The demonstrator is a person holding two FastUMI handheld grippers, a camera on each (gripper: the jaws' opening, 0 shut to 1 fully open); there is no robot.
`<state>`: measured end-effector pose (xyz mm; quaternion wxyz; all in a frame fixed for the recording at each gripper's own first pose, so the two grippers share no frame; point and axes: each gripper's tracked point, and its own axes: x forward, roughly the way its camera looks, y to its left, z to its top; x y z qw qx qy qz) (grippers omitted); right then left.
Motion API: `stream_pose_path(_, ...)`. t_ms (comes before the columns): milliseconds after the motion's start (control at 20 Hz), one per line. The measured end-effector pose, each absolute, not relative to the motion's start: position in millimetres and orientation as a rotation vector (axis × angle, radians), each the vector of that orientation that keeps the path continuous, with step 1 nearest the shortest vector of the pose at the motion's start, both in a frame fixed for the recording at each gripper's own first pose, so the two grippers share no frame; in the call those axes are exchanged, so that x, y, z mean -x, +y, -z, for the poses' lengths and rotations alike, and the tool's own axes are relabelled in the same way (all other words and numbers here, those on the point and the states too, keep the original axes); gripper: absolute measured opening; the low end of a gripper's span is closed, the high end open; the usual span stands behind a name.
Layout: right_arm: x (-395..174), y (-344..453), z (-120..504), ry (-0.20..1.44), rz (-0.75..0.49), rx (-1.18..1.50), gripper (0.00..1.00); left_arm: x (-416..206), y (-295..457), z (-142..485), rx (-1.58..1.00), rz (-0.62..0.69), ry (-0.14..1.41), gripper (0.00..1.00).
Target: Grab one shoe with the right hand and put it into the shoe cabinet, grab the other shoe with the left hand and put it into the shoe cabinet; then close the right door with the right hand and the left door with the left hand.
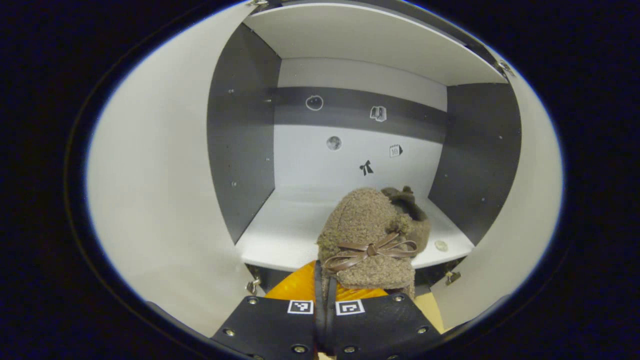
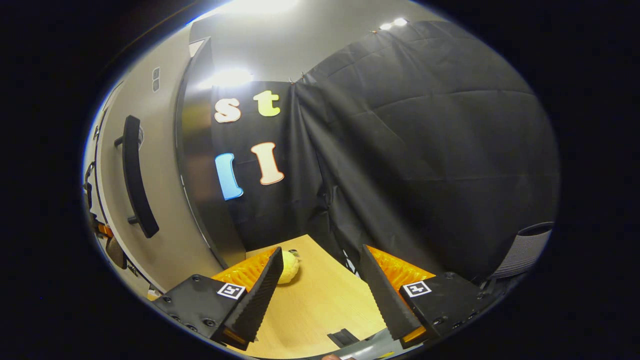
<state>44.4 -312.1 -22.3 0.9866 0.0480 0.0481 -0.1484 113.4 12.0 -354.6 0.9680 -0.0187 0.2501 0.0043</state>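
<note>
The left gripper (image 1: 325, 300) had its fingers pinching the near edge of a fuzzy brown shoe (image 1: 367, 240) at lower centre of the left gripper view, its toe reaching over the front of the cabinet shelf (image 1: 280, 235). A second brown shoe (image 1: 407, 202) lay just behind it, apparently already on the shelf. A release too early could probably let the held shoe tip off the shelf's front edge, and pushing too far might shove the second one.

The right gripper (image 2: 320, 295) had its fingers spread, holding nothing, above the wooden tabletop (image 2: 320, 305), near the right door (image 2: 165, 200) with its dark handle (image 2: 135, 175).

Count: two shoes, two open doors, one handle, five small stickers on the back wall.
</note>
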Motion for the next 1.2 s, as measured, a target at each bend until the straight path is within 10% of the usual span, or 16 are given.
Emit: stream_pose_path(1200, 18, -349, 33, 0.077, 0.523, -0.185, 0.98, -174, 27, 412, -0.053, -0.018, 0.623, 0.11)
